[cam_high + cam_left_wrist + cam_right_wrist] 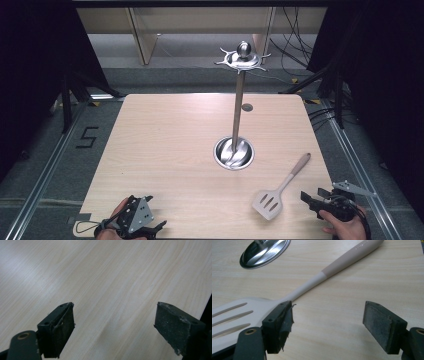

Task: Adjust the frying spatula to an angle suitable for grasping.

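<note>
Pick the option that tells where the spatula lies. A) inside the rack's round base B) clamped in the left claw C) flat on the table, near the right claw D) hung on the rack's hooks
C: the spatula lies flat on the table, just left of the open right claw, with nothing hung on the rack and the left claw open over bare wood.
</note>
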The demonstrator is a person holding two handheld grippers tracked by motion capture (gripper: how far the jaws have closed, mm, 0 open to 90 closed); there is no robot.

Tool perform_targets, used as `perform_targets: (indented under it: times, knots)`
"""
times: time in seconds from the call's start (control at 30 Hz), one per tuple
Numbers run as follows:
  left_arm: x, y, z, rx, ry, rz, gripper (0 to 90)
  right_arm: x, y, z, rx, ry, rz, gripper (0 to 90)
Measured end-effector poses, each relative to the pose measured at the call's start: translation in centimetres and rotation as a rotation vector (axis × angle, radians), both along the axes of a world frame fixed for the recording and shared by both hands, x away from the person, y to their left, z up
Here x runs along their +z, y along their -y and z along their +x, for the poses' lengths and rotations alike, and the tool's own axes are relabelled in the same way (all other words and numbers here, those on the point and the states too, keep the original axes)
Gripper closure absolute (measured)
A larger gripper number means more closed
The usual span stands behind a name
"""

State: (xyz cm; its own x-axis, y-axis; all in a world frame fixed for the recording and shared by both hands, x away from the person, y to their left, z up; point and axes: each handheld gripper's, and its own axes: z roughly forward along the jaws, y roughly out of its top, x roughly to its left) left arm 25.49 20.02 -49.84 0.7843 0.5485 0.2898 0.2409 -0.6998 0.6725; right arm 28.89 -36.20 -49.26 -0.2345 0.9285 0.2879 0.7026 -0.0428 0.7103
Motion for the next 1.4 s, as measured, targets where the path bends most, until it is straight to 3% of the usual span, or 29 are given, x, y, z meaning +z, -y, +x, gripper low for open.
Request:
perform_targets:
  times: [0.03, 0.17, 0.2, 0.27, 0.33, 0.37, 0.5, 0.6, 0.63, 0.67, 0.7, 0.73, 0.9, 1.03, 1.07, 1.2, 1.23, 1.27, 1.3, 1.33, 1.37, 1.4]
  knots:
    - [-0.1, 0.0, 0.0, -0.003, -0.013, -0.013, 15.5, -0.1, 0.1, 0.3, 0.011, 0.026, -0.007, 25.0]
    - [0.0, 0.0, -0.1, -0.002, -0.007, -0.011, 15.5, 0.1, -0.1, 0.8, 0.006, 0.008, -0.040, 25.1]
    - [0.0, 0.1, -0.1, -0.001, -0.008, -0.013, 15.5, 0.2, -0.4, 1.0, -0.024, -0.010, -0.020, 25.4]
    - [0.0, 0.0, -0.1, -0.002, -0.005, -0.008, 15.5, 0.3, -0.4, 1.3, -0.018, -0.009, -0.022, 25.7]
    - [0.0, 0.0, 0.0, -0.001, -0.012, -0.013, 15.5, 0.3, -0.3, 1.8, -0.003, -0.003, -0.060, 25.7]
    - [0.0, 0.0, 0.0, -0.001, -0.012, -0.013, 15.5, 0.3, -0.6, 1.8, -0.022, -0.003, -0.033, 25.7]
    - [0.0, 0.1, -0.1, -0.002, -0.009, -0.012, 15.6, 0.3, -0.5, 2.2, -0.003, 0.014, -0.037, 25.7]
    - [0.0, 0.0, 0.0, -0.001, -0.006, -0.011, 15.5, 0.4, -0.4, 2.3, -0.012, 0.008, -0.044, 25.7]
    - [0.0, 0.0, 0.0, -0.001, -0.006, -0.011, 15.5, 0.6, -0.5, 2.3, -0.026, -0.020, -0.037, 25.7]
    - [0.0, 0.0, 0.0, -0.001, -0.005, -0.009, 15.5, 0.6, -0.5, 2.3, -0.026, -0.020, -0.037, 25.7]
    - [0.0, 0.0, -0.1, 0.000, -0.006, -0.010, 15.5, 0.5, -0.4, 2.5, -0.026, 0.007, -0.034, 25.7]
    - [0.0, 0.1, -0.1, -0.002, -0.008, -0.010, 15.5, 0.7, -0.4, 2.6, -0.027, -0.011, -0.037, 25.7]
    - [-0.1, 0.1, 0.0, -0.002, -0.012, -0.013, 15.5, 1.0, -0.6, 3.5, -0.008, 0.013, -0.033, 25.7]
    - [-0.1, 0.1, 0.0, -0.001, -0.013, -0.012, 15.5, 1.6, -0.8, 4.4, -0.022, 0.014, -0.067, 30.6]
    - [-0.1, 0.0, 0.0, -0.001, -0.013, -0.012, 15.5, 1.9, -0.5, 4.9, 0.013, 0.026, -0.119, 30.1]
    - [0.0, 0.0, 0.0, 0.004, -0.012, -0.007, 15.5, 2.1, -0.9, 6.0, 0.007, 0.020, -0.137, 30.2]
    - [0.0, 0.0, 0.0, 0.003, -0.011, -0.006, 15.5, 2.1, -1.1, 6.5, 0.012, -0.004, -0.137, 30.3]
    - [0.0, -0.1, 0.0, 0.004, -0.006, -0.005, 15.5, 2.2, -1.6, 7.2, -0.010, -0.041, -0.169, 30.5]
    - [0.0, -0.1, 0.0, 0.003, -0.009, -0.007, 15.5, 2.0, -1.6, 7.7, 0.003, -0.038, -0.184, 30.9]
    - [0.0, -0.1, 0.0, 0.003, -0.008, -0.006, 15.5, 2.1, -2.1, 7.7, -0.033, -0.064, -0.179, 31.3]
    - [0.0, 0.0, 0.0, 0.005, -0.005, -0.004, 15.5, 2.0, -1.8, 8.1, 0.002, -0.042, -0.242, 31.7]
    - [0.0, 0.0, 0.0, 0.002, -0.009, -0.006, 15.5, 2.0, -2.1, 8.3, 0.003, -0.073, -0.253, 31.6]
